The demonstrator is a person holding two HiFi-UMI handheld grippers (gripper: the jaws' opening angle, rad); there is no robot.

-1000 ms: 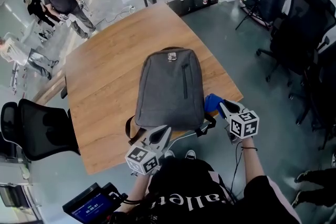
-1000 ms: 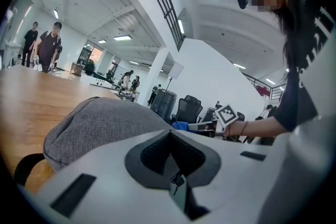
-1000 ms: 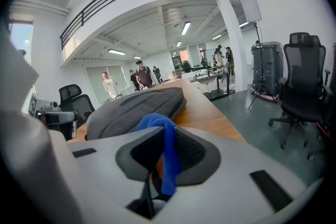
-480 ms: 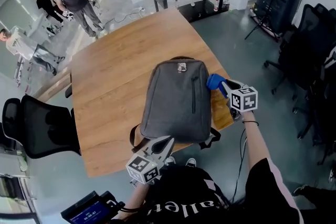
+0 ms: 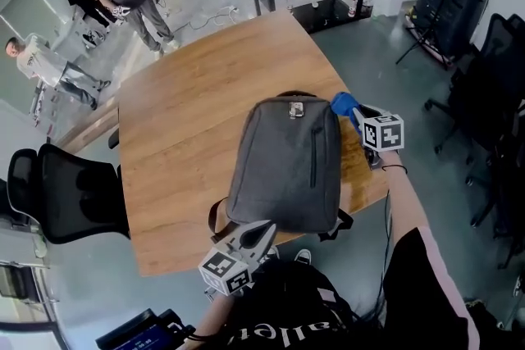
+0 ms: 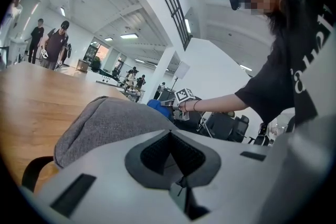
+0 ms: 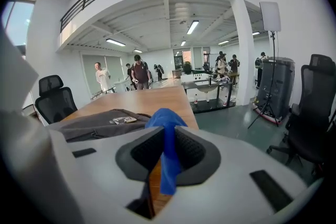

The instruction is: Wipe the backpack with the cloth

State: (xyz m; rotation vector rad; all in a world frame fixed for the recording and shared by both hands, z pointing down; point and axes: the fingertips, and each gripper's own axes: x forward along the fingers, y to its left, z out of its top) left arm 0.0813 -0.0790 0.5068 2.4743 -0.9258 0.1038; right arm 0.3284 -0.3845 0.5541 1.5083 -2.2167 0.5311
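Grey backpack (image 5: 287, 164) flat on the wooden table (image 5: 180, 119), my cloth (image 5: 344, 104) at its far right corner.
The backpack lies on the near right part of the table, top end pointing away from me. My right gripper (image 5: 358, 115) is clenched on the blue cloth, just beside the pack's far right corner. My left gripper (image 5: 264, 230) hovers at the pack's near edge, jaws pressed together with nothing between them.

Grey fabric backpack (image 5: 287, 164) flat, blue cloth (image 5: 344, 104) at its top corner.
Cloth pinched between the fingers (image 7: 197, 157) of the right gripper (image 7: 167, 134), bunched beyond their tips.
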